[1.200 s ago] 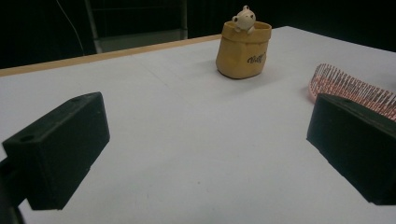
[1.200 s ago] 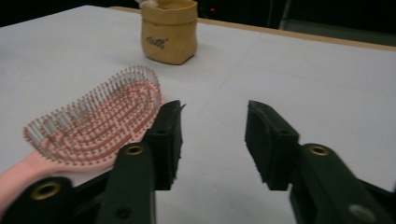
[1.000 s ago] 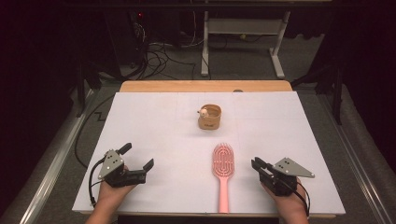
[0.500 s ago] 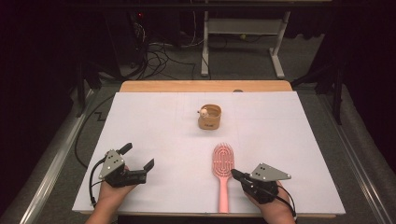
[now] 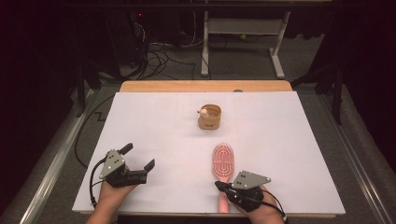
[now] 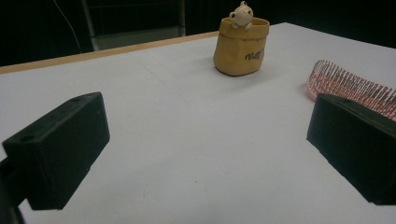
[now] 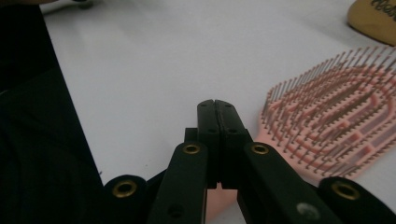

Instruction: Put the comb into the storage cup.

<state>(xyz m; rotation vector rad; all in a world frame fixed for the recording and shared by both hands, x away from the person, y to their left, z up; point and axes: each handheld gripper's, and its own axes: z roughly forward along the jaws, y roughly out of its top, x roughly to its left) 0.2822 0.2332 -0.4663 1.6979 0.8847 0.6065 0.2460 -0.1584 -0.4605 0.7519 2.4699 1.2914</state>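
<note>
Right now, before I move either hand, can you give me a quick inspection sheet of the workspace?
Surface: white table top, flat, wooden edge at the far side.
Job's things: pink hairbrush lying bristles up; tan holder standing upright beyond it, with a small figure on its rim.
Clutter: nothing seen.
Grippers: left tongs open, over bare table; right tongs shut, nothing between them, over the brush handle; contact unclear.
Cables: one trails from each gripper; more lie on the floor beyond.
Surroundings: dark room, table legs at the back.
</note>
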